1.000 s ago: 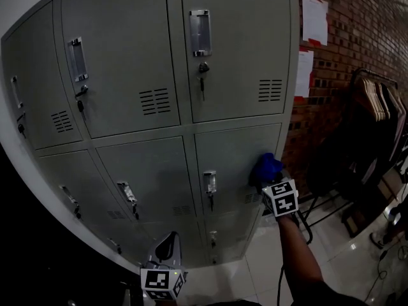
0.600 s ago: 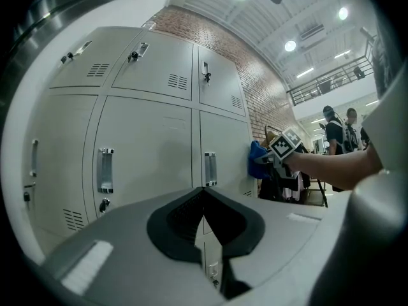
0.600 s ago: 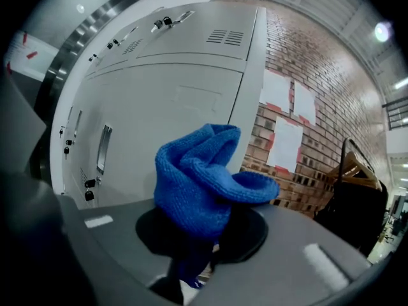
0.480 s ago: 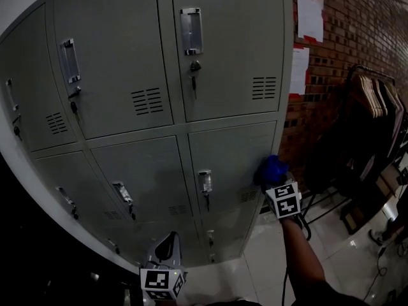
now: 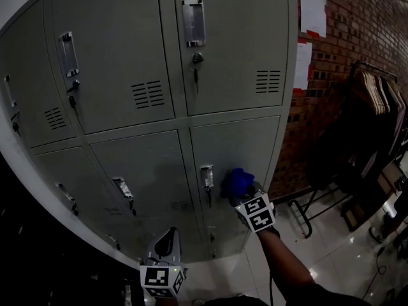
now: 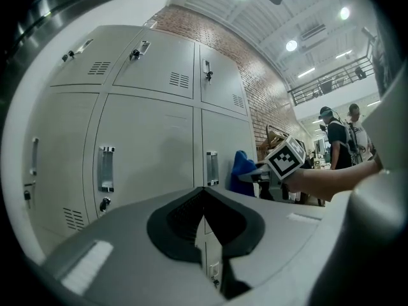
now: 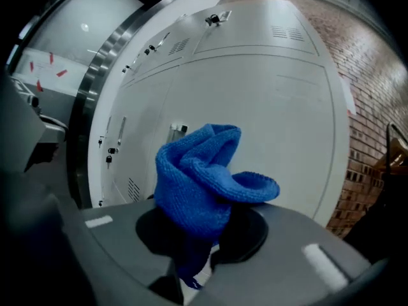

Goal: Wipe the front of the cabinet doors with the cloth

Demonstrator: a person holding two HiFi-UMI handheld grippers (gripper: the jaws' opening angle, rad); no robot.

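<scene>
Cloth [image 5: 238,180] slid left toward handle [image 5: 206,176]; soft, light knit, bunched fold clamped in right gripper [image 5: 245,193] jaws, left gripper [image 5: 167,247] jaws closed, empty.

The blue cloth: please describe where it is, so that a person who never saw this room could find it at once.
Start at the grey locker cabinet beside the brick wall and find the middle-row door of its right column. Just right of that door's handle, the right gripper holds the cloth at the door. It is the only bright blue, soft thing among grey metal.
</scene>
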